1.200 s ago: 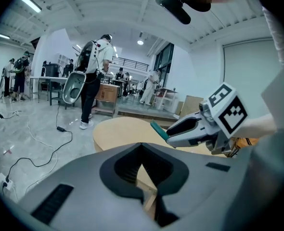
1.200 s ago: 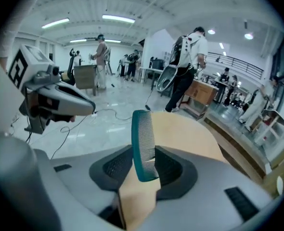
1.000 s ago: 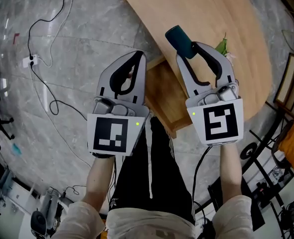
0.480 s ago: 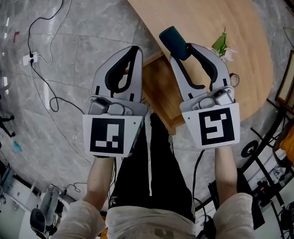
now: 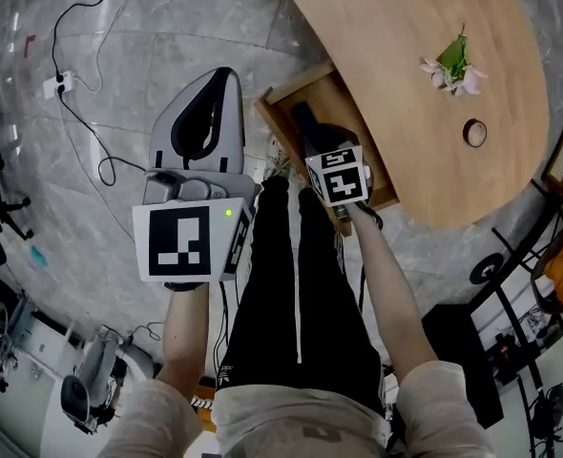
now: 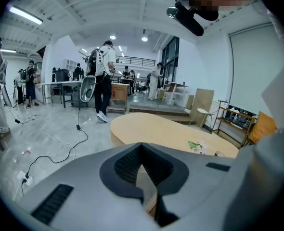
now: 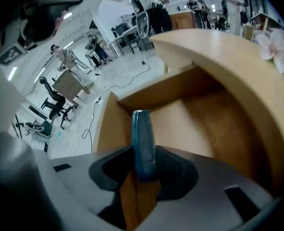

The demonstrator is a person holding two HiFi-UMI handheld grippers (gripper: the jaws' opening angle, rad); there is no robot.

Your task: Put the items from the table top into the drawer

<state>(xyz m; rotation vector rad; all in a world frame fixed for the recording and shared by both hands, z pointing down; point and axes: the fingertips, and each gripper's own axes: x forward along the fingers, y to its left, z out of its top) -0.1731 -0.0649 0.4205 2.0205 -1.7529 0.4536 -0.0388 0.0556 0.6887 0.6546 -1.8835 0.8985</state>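
Observation:
My right gripper (image 7: pixel 144 170) is shut on a dark teal ribbed comb-like item (image 7: pixel 143 143) that sticks out past its jaws. It points steeply down into the open wooden drawer (image 7: pixel 190 124). In the head view the right gripper (image 5: pixel 312 139) sits low inside the drawer (image 5: pixel 363 122), mostly hidden under its marker cube, and the teal item (image 5: pixel 305 120) shows as a dark shape. My left gripper (image 5: pixel 218 76) hangs over the floor left of the drawer, shut, with nothing in it. On the oval wooden table (image 5: pixel 396 27) lie a small flower sprig (image 5: pixel 453 63) and a dark ring (image 5: pixel 473 133).
A black cable (image 5: pixel 81 113) and a power strip (image 5: pixel 54 114) lie on the grey marble floor at the left. The person's legs stand just in front of the drawer. Several people and desks fill the far room in the left gripper view. Shelving stands right of the table.
My right gripper has dropped from above the table edge down into the drawer, rolling as it went, with the teal item still in it. The left gripper has shifted slightly left and down.

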